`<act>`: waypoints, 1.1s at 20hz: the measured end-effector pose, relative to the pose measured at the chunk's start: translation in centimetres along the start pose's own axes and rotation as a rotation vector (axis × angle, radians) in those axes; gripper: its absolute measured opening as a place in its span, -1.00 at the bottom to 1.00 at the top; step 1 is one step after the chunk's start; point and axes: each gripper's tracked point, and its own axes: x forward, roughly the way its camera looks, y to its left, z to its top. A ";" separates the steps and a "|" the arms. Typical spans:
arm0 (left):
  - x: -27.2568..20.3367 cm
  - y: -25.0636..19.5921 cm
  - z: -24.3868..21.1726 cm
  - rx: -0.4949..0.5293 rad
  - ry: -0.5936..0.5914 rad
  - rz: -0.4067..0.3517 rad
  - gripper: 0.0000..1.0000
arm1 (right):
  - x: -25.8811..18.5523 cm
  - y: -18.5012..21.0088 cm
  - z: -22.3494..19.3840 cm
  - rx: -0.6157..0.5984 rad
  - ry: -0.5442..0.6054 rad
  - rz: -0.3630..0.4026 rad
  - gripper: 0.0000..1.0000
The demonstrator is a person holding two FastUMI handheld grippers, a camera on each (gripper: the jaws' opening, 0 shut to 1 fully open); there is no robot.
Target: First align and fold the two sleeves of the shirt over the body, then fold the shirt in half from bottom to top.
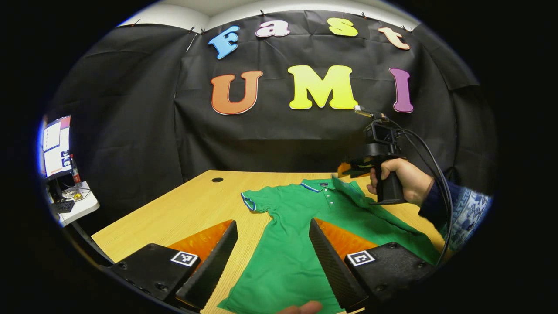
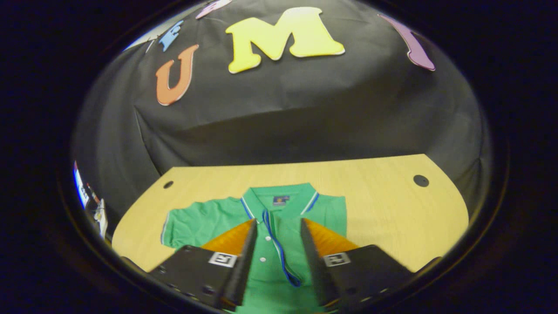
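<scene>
A green polo shirt [image 1: 287,257] [image 2: 205,222] lies face up on the wooden table [image 1: 174,209], collar [image 2: 281,196] toward the wall. One sleeve [image 1: 255,200] [image 2: 183,224] is spread flat to the side. The other sleeve [image 1: 353,194] is folded over the chest, its blue-trimmed cuff [image 2: 279,248] running down beside the buttons. My right gripper [image 2: 277,222] [image 1: 346,170] hovers over that cuff; its fingers stand apart and do not press on the cloth. My left gripper [image 1: 272,224] is open above the shirt's lower body, with nothing between its fingers.
A hand [image 1: 405,179] holds the right gripper, and a black cable [image 1: 431,165] trails from it. The table [image 2: 392,209] has round cable holes [image 1: 217,179] [image 2: 421,180]. A side desk [image 1: 74,205] with a monitor [image 1: 56,148] stands at the far left. A fingertip [image 1: 305,307] shows at the bottom edge.
</scene>
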 end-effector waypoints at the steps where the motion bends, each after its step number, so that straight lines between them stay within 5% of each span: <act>1: 0.1 -0.1 -0.2 -0.003 0.009 -0.002 1.00 | -0.7 0.0 0.0 -0.001 -0.016 0.009 0.43; 2: 0.2 -0.2 -0.5 -0.002 0.016 -0.004 1.00 | -1.4 -0.2 0.2 -0.004 -0.028 0.002 0.96; 11: 1.5 -1.2 -2.1 0.031 0.035 0.011 1.00 | -11.3 -2.5 1.5 -0.161 -0.286 -0.025 0.92; 16: 2.1 -1.0 -2.5 0.030 0.023 0.031 1.00 | -20.8 -5.5 2.3 -0.233 -0.529 -0.154 0.93; 22: 3.5 0.3 -2.6 -0.067 0.094 0.089 1.00 | -29.1 -10.0 -1.5 -0.195 -0.575 -0.209 0.93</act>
